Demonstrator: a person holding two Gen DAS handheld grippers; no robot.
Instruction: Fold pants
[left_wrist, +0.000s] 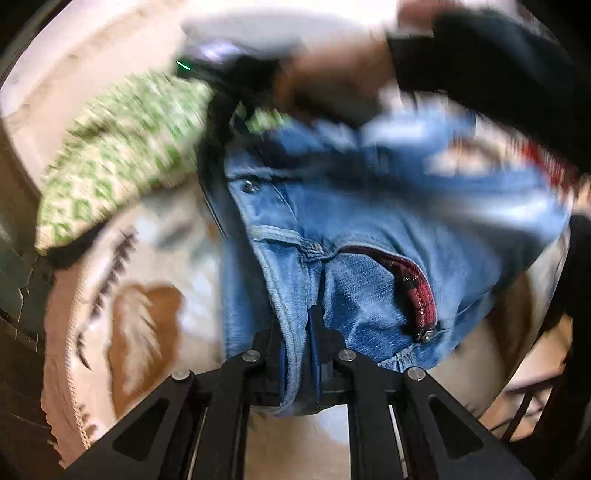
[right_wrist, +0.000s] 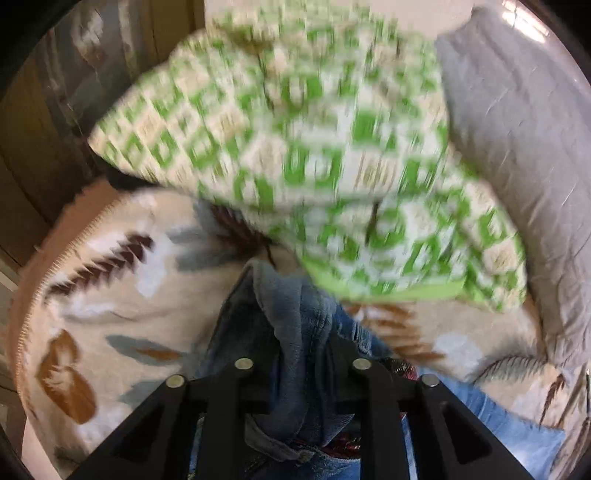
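So you had both grippers, left (left_wrist: 295, 354) and right (right_wrist: 303, 373), clamped nearly shut on the jeans (left_wrist: 369, 229), lifted above the blanket (right_wrist: 110, 314); heavy, limp denim, best pinched at that thick waistband seam.

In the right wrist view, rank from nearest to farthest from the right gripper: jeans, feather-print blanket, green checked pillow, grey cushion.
1. Jeans: bunched between the right gripper's fingers.
2. Feather-print blanket: beneath, spread to both sides.
3. Green checked pillow: ahead, lying on the blanket.
4. Grey cushion: far right, behind the pillow.
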